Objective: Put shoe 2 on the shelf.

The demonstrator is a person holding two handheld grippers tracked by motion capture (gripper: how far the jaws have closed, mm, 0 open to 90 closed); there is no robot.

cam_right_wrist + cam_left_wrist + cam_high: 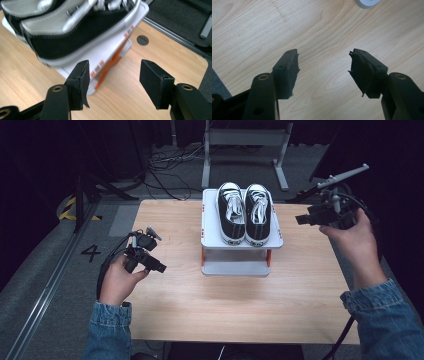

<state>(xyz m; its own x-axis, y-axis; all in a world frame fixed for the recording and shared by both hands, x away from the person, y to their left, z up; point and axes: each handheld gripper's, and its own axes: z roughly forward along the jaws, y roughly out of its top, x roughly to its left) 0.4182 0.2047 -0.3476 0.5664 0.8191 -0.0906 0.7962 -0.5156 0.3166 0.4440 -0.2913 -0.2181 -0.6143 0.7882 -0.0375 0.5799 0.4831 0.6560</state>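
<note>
**Two claws held apart, a pair of sneakers between them**

A light wooden surface (pixel 240 305) stands on grey carpet in a dark room, cables and a grey metal frame (pixel 246 140) beyond its far edge. On it sits a white two-tier rack (pixel 241 242) with orange supports, and on the rack's top tier a pair of black canvas sneakers (pixel 243 212) with white laces lies side by side. Their long axes run from the near edge toward the far edge, white toe caps at the far end, heels toward the person.

The left claw (pixel 162 267) hangs over the surface's left part, well apart from the rack, which lies to its right. In the left gripper view its jaws stand wide with nothing between them, above bare wood grain; a white corner of the rack (pixel 368 3) peeks in beyond them.

The right claw (pixel 299 219) is raised beside the rack's right side. The right gripper view adds what the high view cannot: the jaws gape wide and empty, the blurred sneaker flank (pixel 75 37) just ahead and above the left jaw, and a round hole (pixel 142 40) in the surface beyond.
</note>
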